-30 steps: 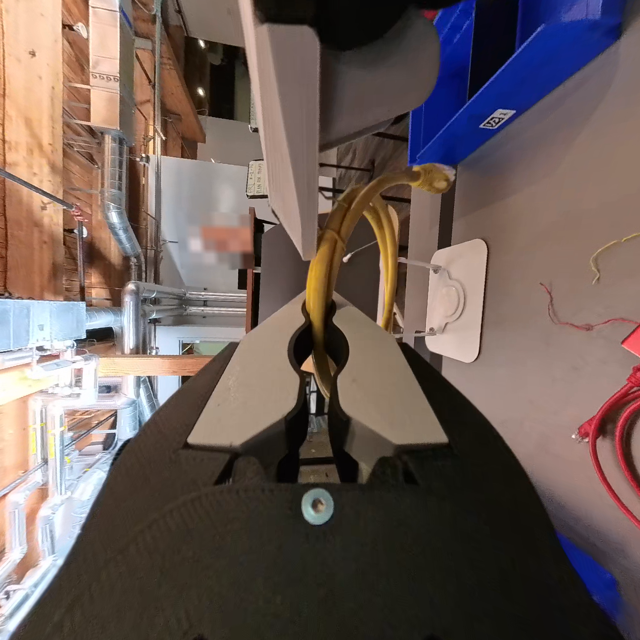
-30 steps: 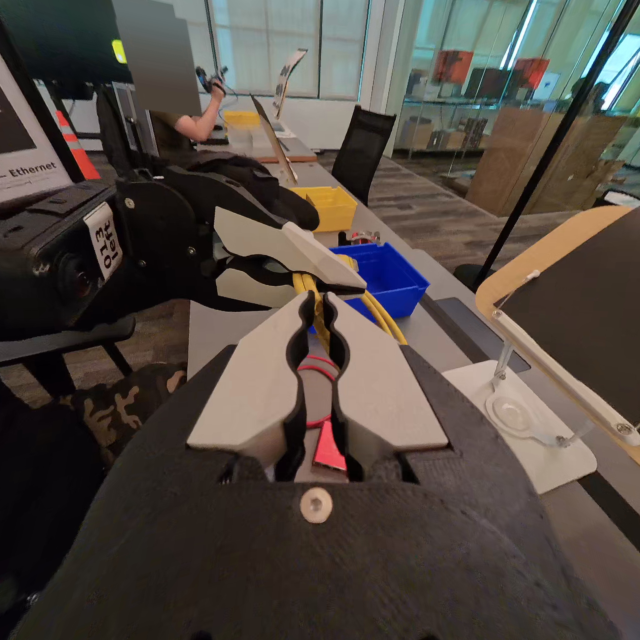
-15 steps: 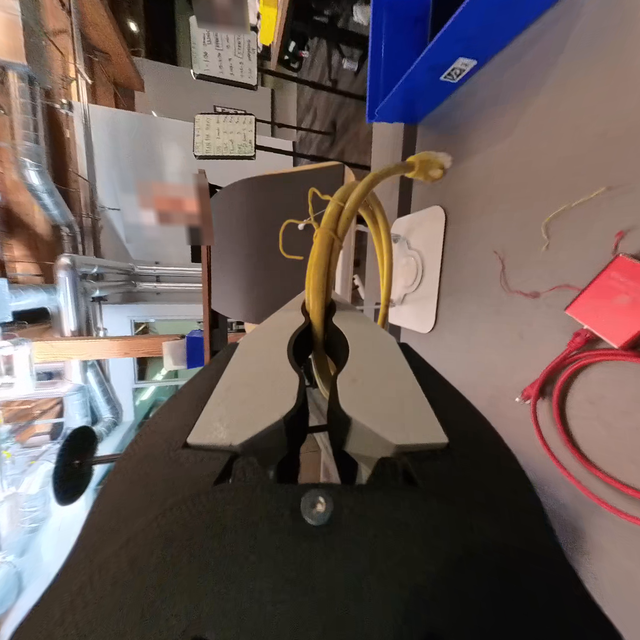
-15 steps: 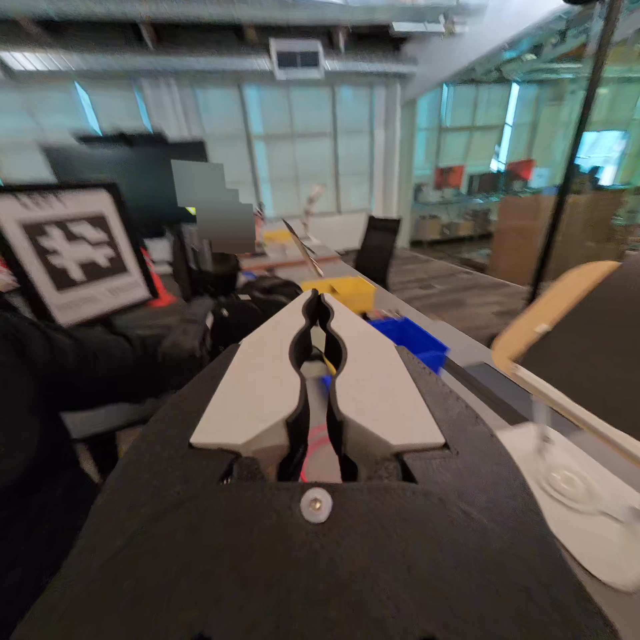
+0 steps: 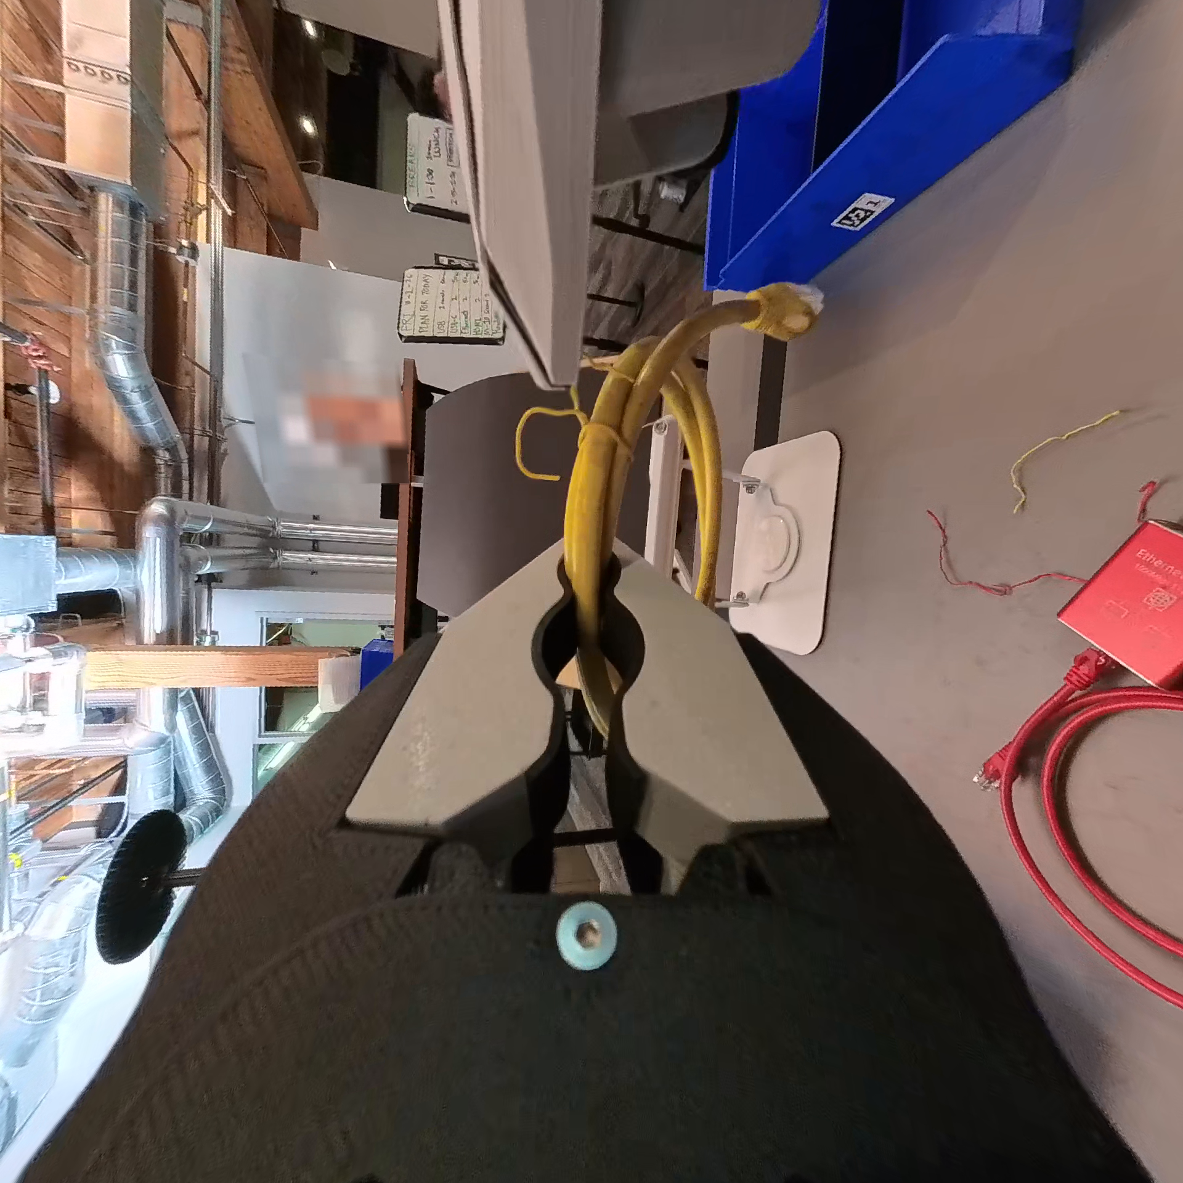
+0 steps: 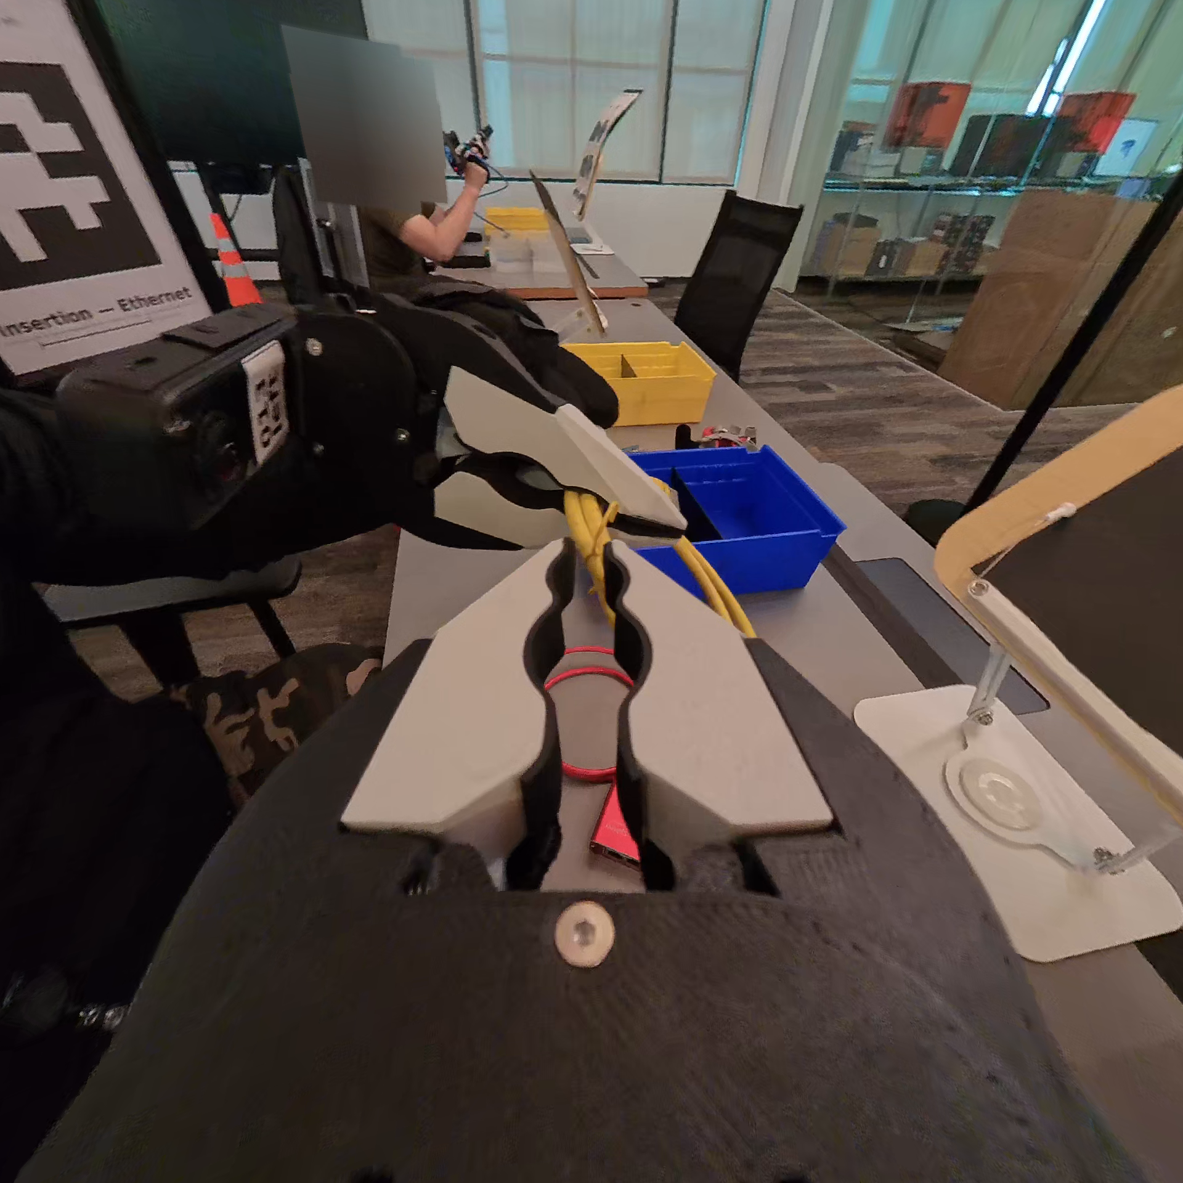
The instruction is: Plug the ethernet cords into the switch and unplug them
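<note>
The left gripper (image 5: 589, 570) is clenched on a coiled yellow ethernet cord (image 5: 592, 486), holding the bundle up off the grey table (image 5: 960, 397). A thin yellow twist tie (image 5: 544, 442) binds the coil just past the fingertips, and the cord's plug (image 5: 784, 315) sticks out at the far end, free in the air near the blue bin (image 5: 896, 160).

The right gripper (image 6: 587, 557) has its tips at the same yellow bundle — the cord's strands pass between them, just beside the left gripper's (image 6: 640, 512) fingers. Its jaws stand nearly closed, but from this angle I cannot tell whether they actually pinch the cord or the tie.

The red switch (image 5: 1133, 608) lies flat on the table, to the right in the left wrist view, with a red ethernet cord (image 5: 1050, 832) looped beside it. One red plug (image 5: 1088, 672) sits at the switch's edge, and a second red plug (image 5: 992, 768) lies loose on the table. A loose red tie (image 5: 960, 563) and a yellow one (image 5: 1056, 448) lie farther along the table.

A white stand base (image 6: 1024, 832) carrying a tilted dark panel (image 6: 1088, 608) sits at the right, and a yellow bin (image 6: 646, 384) lies beyond the blue one.
</note>
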`<state>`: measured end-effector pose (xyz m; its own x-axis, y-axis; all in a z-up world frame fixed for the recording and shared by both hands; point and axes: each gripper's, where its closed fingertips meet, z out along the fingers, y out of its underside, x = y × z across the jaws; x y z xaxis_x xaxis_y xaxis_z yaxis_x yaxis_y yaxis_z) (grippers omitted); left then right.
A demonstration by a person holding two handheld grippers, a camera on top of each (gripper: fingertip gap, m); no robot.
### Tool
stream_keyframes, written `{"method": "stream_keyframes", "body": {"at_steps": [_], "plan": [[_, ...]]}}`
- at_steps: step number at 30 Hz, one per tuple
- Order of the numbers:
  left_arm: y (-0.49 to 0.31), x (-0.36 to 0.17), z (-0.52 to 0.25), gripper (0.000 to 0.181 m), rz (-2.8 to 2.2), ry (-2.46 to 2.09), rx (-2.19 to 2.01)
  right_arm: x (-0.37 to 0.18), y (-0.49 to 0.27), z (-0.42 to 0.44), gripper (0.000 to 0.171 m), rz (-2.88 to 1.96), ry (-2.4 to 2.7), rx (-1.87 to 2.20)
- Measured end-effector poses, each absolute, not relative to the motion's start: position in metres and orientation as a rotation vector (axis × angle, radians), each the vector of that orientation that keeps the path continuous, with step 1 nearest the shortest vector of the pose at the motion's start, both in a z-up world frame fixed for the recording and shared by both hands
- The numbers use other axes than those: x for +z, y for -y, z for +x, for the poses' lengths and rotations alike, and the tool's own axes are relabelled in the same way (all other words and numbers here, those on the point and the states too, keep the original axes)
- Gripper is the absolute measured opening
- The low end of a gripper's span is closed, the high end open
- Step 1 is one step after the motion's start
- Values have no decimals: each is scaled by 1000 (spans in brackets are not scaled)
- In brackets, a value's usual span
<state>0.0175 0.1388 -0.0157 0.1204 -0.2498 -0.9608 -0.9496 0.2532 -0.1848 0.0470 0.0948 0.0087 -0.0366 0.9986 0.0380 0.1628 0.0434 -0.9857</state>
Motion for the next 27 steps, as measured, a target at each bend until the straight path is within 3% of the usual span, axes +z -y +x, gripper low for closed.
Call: {"method": "stream_keyframes", "body": {"at_steps": [5, 7, 11, 13, 15, 17, 21, 24, 27], "plan": [[-138, -14, 20, 0, -1220, -1369, 770, 8, -94, 51, 0, -1278, 1396, 1097], [-138, -14, 20, 0, -1223, -1369, 772, 10, -97, 51, 13, -1280, 1377, 1069], [-136, -13, 24, 0, -1206, -1385, 783, 13, -97, 47, 17, -1287, 1353, 1078], [-135, -14, 27, 0, -1199, -1398, 791, 9, -98, 44, 14, -1307, 1355, 1074], [-136, -16, 28, 0, -1205, -1401, 808, 8, -96, 41, 0, -1310, 1357, 1090], [-138, -19, 26, 0, -1233, -1396, 794, 8, -96, 40, 0, -1312, 1353, 1071], [-133, -10, 29, 0, -1249, -1328, 783, 33, -93, 42, 0, -1213, 1236, 1158], [-132, 0, 27, 0, -1266, -1306, 748, 63, -92, 55, 0, -1106, 1043, 1448], [-138, -34, 18, 0, -1302, -1421, 835, 119, -88, 109, 0, -806, 780, 1665]]}}
